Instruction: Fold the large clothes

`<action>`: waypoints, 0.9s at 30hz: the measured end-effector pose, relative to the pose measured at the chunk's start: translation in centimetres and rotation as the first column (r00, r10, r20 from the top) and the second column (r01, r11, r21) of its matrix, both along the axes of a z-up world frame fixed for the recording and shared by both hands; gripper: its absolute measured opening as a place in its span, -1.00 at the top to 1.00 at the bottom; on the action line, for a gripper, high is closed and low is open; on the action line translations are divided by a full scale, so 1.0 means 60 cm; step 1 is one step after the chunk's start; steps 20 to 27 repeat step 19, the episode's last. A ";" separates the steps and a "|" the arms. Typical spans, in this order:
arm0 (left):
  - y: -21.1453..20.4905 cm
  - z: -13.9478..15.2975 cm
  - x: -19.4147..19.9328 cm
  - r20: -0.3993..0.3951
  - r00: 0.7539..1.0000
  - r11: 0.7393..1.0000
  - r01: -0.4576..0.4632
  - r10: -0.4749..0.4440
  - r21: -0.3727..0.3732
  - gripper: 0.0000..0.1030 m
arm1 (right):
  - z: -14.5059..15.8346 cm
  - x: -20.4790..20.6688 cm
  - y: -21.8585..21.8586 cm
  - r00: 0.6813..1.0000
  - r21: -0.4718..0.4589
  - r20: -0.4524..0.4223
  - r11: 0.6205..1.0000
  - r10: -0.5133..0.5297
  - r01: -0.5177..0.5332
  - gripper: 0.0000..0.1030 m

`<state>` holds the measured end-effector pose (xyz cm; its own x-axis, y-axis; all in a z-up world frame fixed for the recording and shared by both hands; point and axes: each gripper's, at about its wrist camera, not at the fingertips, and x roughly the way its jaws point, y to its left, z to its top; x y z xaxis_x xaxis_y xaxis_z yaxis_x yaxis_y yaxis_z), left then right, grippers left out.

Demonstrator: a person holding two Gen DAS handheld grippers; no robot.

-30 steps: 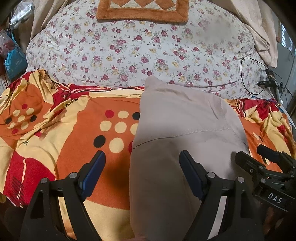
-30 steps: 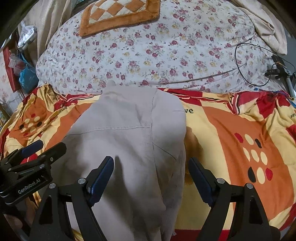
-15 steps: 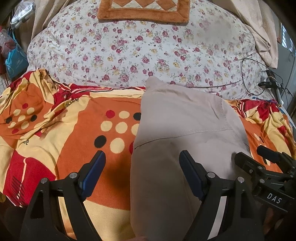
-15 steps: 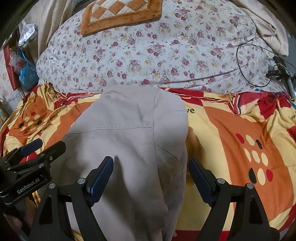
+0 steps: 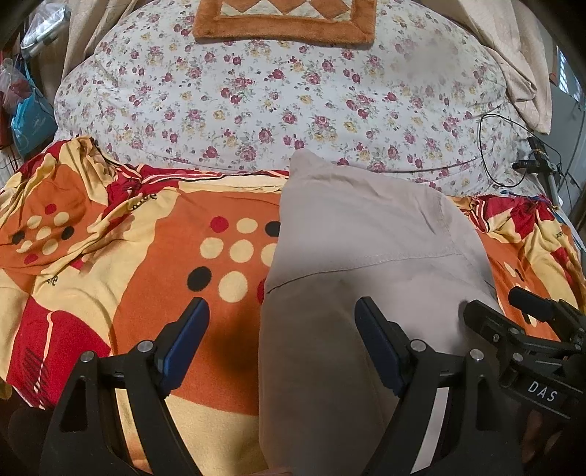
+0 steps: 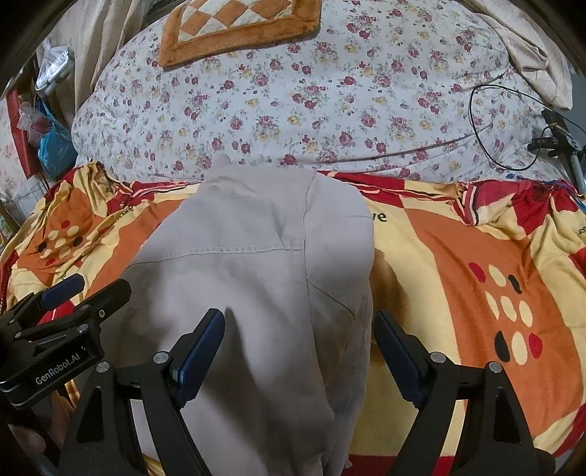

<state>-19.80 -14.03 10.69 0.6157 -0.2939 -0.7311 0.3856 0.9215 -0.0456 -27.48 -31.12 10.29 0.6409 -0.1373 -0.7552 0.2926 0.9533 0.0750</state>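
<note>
A beige garment lies lengthwise as a long folded strip on an orange, red and yellow blanket; its far end touches the floral quilt. My left gripper hovers open over the garment's left edge, with nothing pinched. My right gripper hovers open over the same beige garment, near its right edge, with its fingers apart and clear of the cloth. Each gripper shows at the edge of the other's view: the right gripper and the left gripper.
A floral quilt bulges behind the blanket, with an orange checked mat on top. A black cable and a small stand sit at the far right. Bags hang at the far left. A cream cloth drapes at the top right.
</note>
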 end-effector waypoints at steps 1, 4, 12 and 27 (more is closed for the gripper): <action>0.000 0.000 0.000 0.000 1.000 1.000 0.000 0.000 0.001 -0.59 | 0.000 0.000 0.000 1.000 0.001 0.000 1.000 0.000 0.000 -0.64; 0.001 0.001 0.000 -0.001 1.000 1.000 -0.001 0.001 -0.002 -0.59 | 0.000 0.000 0.000 1.000 -0.001 -0.001 1.000 0.001 -0.001 -0.64; -0.001 0.001 0.001 -0.004 1.000 1.000 0.001 -0.001 -0.004 -0.59 | -0.002 0.003 0.000 1.000 -0.003 -0.007 1.000 0.004 -0.004 -0.64; -0.002 0.005 -0.001 0.025 0.999 0.999 0.036 -0.036 -0.017 -0.59 | -0.004 0.005 -0.002 1.000 -0.001 -0.010 1.000 0.012 -0.012 -0.64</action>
